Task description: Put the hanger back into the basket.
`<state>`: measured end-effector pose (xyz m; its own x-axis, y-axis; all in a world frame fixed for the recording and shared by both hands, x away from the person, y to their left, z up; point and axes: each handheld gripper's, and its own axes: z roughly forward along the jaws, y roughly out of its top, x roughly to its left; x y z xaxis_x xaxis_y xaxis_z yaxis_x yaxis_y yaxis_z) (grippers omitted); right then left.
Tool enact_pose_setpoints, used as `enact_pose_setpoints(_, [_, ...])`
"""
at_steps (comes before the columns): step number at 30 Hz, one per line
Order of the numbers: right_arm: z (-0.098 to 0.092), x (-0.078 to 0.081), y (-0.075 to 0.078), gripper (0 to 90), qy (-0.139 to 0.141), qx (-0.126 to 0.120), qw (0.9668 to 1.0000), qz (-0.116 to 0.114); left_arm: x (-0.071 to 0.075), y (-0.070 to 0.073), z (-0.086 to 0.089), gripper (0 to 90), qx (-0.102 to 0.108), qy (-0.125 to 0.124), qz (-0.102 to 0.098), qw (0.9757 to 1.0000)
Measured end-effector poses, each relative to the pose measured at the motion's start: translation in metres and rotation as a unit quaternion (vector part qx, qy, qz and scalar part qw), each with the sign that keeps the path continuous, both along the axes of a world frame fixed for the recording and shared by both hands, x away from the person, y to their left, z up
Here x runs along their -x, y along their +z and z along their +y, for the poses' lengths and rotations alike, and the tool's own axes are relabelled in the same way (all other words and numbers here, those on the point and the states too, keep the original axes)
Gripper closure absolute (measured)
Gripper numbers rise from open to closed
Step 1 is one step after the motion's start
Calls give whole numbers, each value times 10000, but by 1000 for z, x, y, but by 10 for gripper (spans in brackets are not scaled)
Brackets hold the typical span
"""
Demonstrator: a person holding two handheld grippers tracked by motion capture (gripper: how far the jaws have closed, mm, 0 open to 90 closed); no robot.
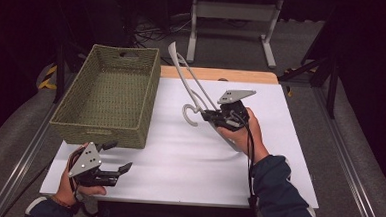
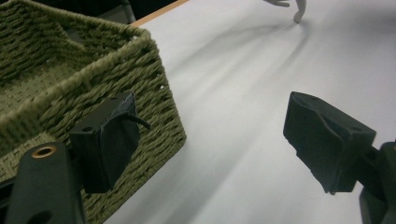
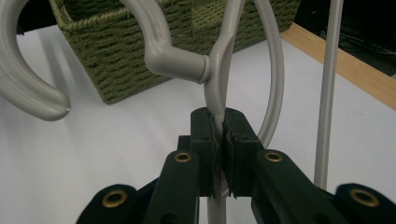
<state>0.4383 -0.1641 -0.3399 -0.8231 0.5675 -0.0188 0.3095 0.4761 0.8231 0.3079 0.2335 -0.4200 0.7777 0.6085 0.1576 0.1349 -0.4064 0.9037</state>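
Above the middle of the white table top (image 1: pixel 188 158), the right gripper (image 1: pixel 211 115) holds a pale grey plastic hanger (image 1: pixel 187 80) clear of the surface. Its jaws are clamped tight on the hanger's neck, just below the point where the hook (image 1: pixel 189 114) branches off; the right gripper view shows the pads pressed on the thin grey stem (image 3: pixel 218 100) from both sides. The hanger is smooth and matte, with a thick rounded hook that curls to a blunt tip and slim arms that rise slantwise toward the far edge of the table, the upper end flaring into a flat shoulder. It stands tilted, its hook end lowest and near the gripper.

At the near left corner, the left gripper (image 1: pixel 121 157) hovers just beside the front wall of a woven olive-green basket (image 1: pixel 107 91); its jaws stand wide apart with nothing between them.

The table top is a plain white sheet with a strip of light wood (image 1: pixel 218 75) along the far edge. Grey carpet (image 1: pixel 9 144) lies around it, and a white metal frame (image 1: pixel 233 25) stands on the floor beyond, in a dark room.
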Motion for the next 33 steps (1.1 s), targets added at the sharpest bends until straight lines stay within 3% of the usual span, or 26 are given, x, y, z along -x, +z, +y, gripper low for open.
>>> enact_pose_setpoints(9, [3,2,3,835,24,-130,9998,-151,-3,2,-3,196,43,-75,23,10000])
enact_pose_setpoints(19, [6,8,9,835,96,-488,9982,-332,-6,10,-23,204,62,-248,5,9997])
enact_pose_setpoints(20, [7,9,9,835,117,-549,9978,-359,-8,12,-28,204,-7,-257,5,9997])
enact_pose_setpoints(27, [16,17,10,836,167,-845,9949,-522,-14,19,-63,232,68,-392,71,9992])
enact_pose_setpoints(33, [26,26,9,836,311,-1136,9911,-618,-26,23,-93,262,372,-566,272,9973])
